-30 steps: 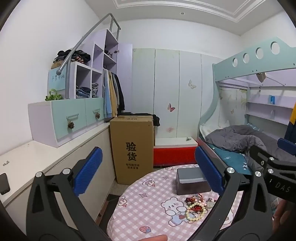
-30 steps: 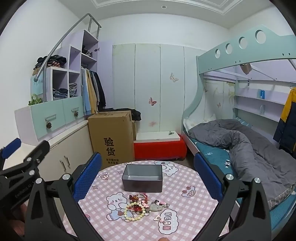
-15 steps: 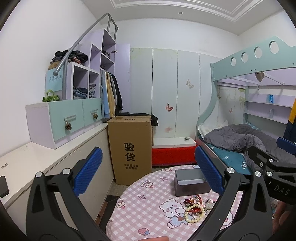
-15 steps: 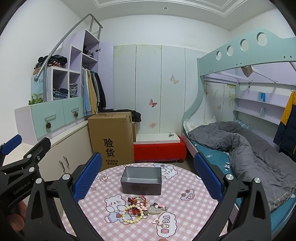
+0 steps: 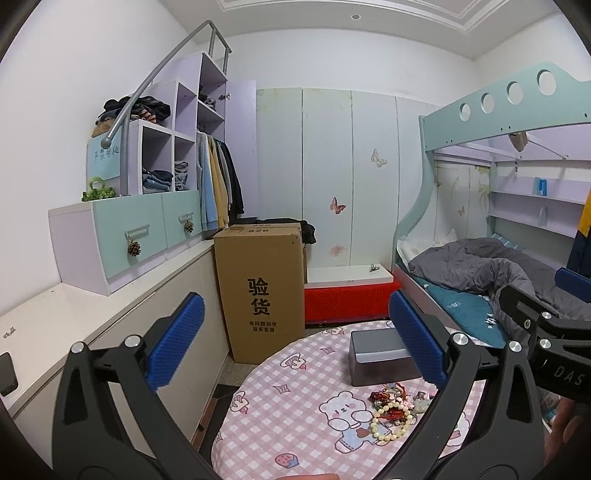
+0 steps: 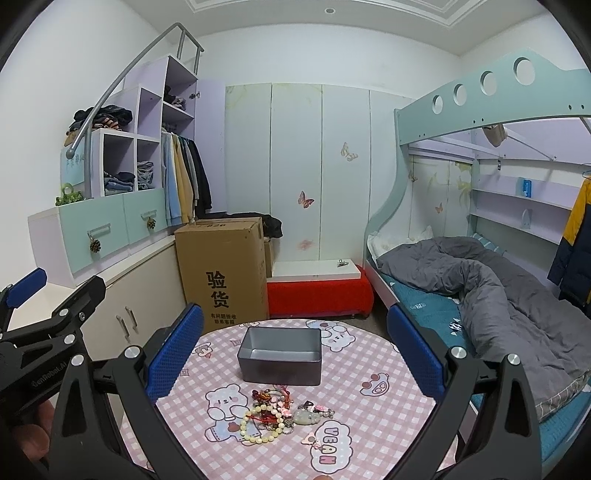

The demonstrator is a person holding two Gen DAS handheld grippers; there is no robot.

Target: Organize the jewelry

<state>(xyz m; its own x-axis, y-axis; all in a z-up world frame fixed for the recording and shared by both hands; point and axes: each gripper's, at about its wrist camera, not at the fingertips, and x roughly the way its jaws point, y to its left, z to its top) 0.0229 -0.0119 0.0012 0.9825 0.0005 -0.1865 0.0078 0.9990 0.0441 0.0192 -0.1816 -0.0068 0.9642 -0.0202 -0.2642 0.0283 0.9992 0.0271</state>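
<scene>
Both views have drifted slightly; our left gripper (image 5: pixel 295 343) and right gripper (image 6: pixel 295 343) gape empty above untouched jewelry (image 6: pixel 280 413) and tin (image 6: pixel 279 355).

Child's bedroom: bunk bed (image 6: pixel 480 280), butterfly-stickered wardrobe (image 6: pixel 306 177).

Even, fairly bright light falls from a recessed ceiling lamp (image 6: pixel 330 10), leaving only soft shadows. Both views stay sharp, with strong fisheye bending and black vignetted corners.
</scene>
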